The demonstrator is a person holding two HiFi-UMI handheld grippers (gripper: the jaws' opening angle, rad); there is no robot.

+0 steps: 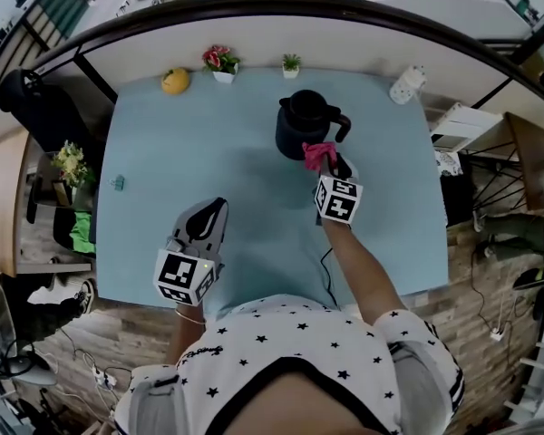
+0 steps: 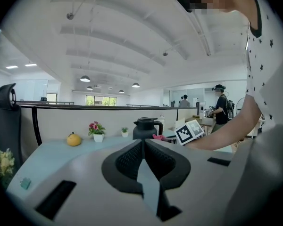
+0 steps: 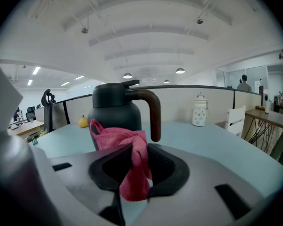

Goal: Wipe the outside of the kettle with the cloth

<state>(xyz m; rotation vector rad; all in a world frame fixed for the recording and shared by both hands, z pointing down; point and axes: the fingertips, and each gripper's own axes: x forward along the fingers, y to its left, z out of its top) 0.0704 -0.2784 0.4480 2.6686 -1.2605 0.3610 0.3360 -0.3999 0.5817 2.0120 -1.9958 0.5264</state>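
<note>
A dark kettle (image 1: 303, 125) with a brown handle stands upright at the far middle of the light blue table (image 1: 190, 179). My right gripper (image 1: 331, 164) is shut on a pink cloth (image 1: 319, 155), held just in front of the kettle's lower right side. In the right gripper view the cloth (image 3: 127, 149) bunches up between the jaws with the kettle (image 3: 117, 108) close behind it; whether cloth and kettle touch is unclear. My left gripper (image 1: 213, 211) hovers low over the table's near left, shut and empty, well away from the kettle (image 2: 145, 128).
Along the far edge stand a yellow fruit (image 1: 175, 81), a potted pink flower (image 1: 220, 62), a small green plant (image 1: 291, 64) and a white spotted jar (image 1: 405, 84). A small teal clip (image 1: 118, 182) lies at the left edge. A black partition rail curves behind the table.
</note>
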